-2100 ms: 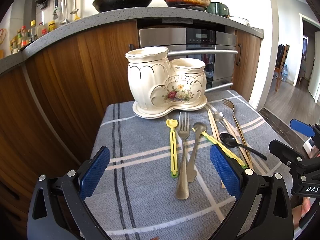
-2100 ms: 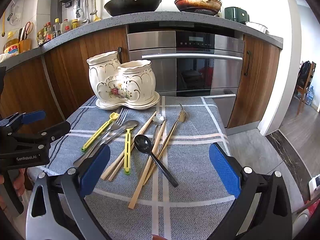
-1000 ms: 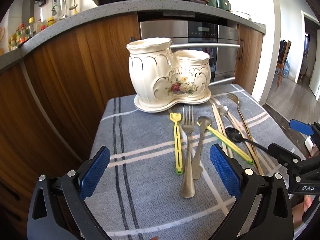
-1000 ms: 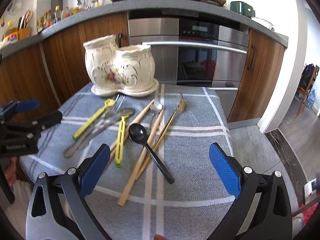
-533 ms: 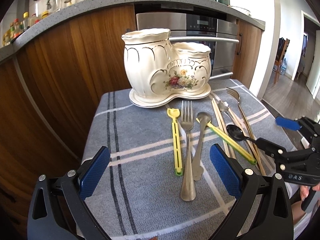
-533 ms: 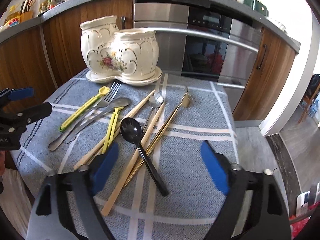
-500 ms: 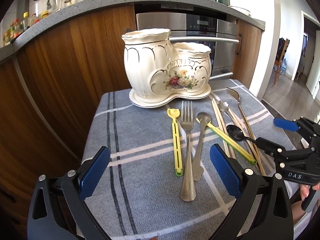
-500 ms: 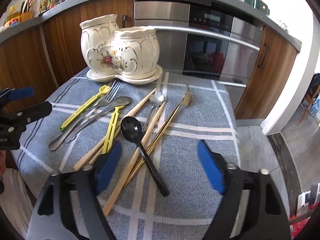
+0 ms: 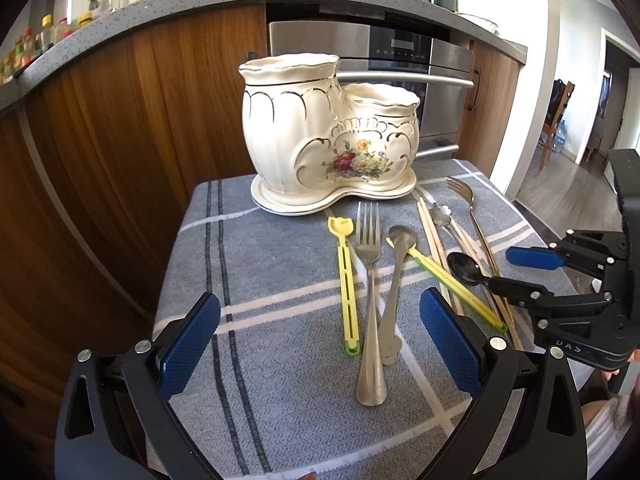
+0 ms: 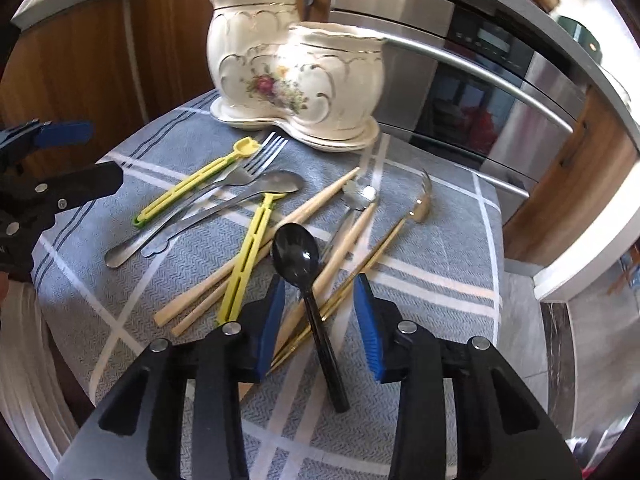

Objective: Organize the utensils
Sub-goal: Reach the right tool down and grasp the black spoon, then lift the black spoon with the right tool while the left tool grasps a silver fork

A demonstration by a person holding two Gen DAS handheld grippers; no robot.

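The right gripper, a black two-finger clamp with blue ribbed pads, has come down and forward over the table since half a second ago, and its fingers, then spread wide, have narrowed to a moderate gap that straddles the handle of the glossy black plastic spoon; the pads stand on either side of the handle and do not appear to touch it, so nothing is clamped. The spoon lies on the grey cloth with white check lines, bowl pointing away from the gripper, its handle crossing the pale wooden chopsticks and the slim gold-coloured fork. In the left wrist view the right gripper has moved in from the table's edge so that one finger now sits over the spoon's handle. The left gripper hovers much as before, its fingers wide apart and holding nothing, with the steel fork and steel spoon lying between them farther ahead. The two yellow plastic clips lie beside those, and the cream two-pot ceramic holder with a floral print stands at the far end of the cloth, well apart from both grippers.
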